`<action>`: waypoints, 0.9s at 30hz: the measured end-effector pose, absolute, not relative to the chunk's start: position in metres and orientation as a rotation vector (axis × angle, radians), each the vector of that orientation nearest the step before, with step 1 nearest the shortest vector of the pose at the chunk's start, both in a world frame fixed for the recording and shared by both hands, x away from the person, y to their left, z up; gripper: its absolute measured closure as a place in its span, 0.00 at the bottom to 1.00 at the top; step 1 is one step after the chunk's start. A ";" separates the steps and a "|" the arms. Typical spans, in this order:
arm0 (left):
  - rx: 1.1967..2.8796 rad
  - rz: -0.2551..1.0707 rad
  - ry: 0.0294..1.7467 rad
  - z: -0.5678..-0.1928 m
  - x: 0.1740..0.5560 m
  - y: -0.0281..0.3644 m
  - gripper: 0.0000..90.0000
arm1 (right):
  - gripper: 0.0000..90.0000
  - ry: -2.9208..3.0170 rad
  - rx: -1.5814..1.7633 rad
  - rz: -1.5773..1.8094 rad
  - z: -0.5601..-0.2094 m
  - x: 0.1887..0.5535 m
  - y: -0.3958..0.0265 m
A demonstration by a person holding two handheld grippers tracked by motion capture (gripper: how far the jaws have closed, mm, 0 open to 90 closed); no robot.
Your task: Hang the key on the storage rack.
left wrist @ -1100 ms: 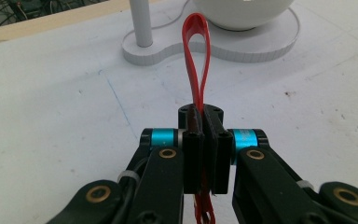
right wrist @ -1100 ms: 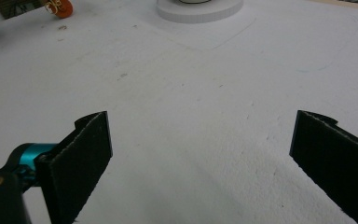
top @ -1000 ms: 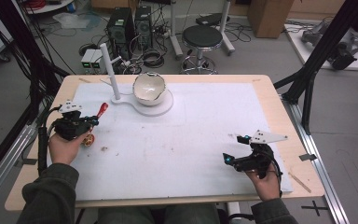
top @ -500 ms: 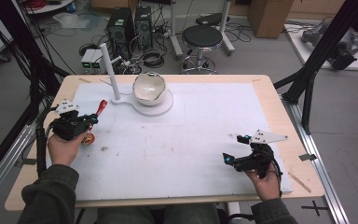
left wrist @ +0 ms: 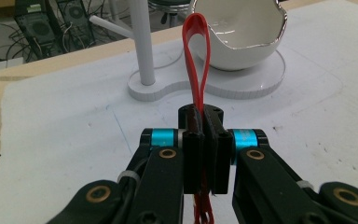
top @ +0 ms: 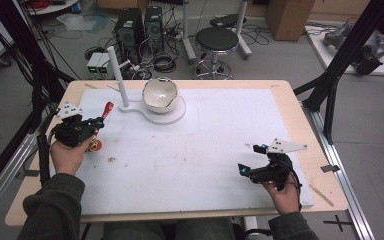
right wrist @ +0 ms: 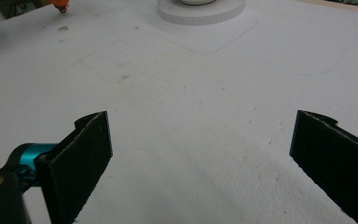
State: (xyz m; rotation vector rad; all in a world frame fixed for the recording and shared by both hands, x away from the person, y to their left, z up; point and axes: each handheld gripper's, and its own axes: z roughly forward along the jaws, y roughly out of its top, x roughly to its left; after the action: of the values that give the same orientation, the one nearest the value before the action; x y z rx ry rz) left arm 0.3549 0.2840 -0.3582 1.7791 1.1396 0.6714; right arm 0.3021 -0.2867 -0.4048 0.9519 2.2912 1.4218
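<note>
Left gripper [left wrist: 204, 140] pinches the red loop [left wrist: 196, 51] near its base; right gripper [right wrist: 200, 154] spread, idle; floppy loop may snag the white post [left wrist: 142, 42] or slip free.

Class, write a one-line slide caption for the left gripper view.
Left gripper shut on a red loop, pointing toward the white bowl on its stand.

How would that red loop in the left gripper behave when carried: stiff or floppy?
Probably springy rather than limp: the red loop stands upright above the shut left gripper without drooping. It looks thin and likely light. Being a narrow strip pinched flat between the jaws, it might bend or wobble if it bumps the white bowl.
</note>
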 end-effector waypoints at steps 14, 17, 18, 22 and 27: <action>1.751 0.701 1.128 -0.341 0.360 0.281 0.96 | 0.05 2.281 0.961 1.429 -0.404 0.301 -0.288; 1.744 0.709 1.126 -0.338 0.362 0.280 0.96 | 0.05 2.281 0.954 1.431 -0.404 0.301 -0.288; 1.747 0.707 1.125 -0.337 0.362 0.281 0.96 | 0.05 2.281 0.954 1.431 -0.404 0.301 -0.288; 1.739 0.712 1.130 -0.335 0.365 0.280 0.96 | 0.05 2.282 0.956 1.431 -0.404 0.301 -0.287; 1.740 0.722 1.131 -0.330 0.370 0.278 0.96 | 0.05 2.285 0.960 1.431 -0.404 0.301 -0.287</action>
State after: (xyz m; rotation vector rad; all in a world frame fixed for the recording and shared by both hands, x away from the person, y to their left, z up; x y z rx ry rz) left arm 0.3702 0.2776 -0.3302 1.7402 1.1307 0.7219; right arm 0.3006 -0.2867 -0.4035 0.9596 2.2851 1.4312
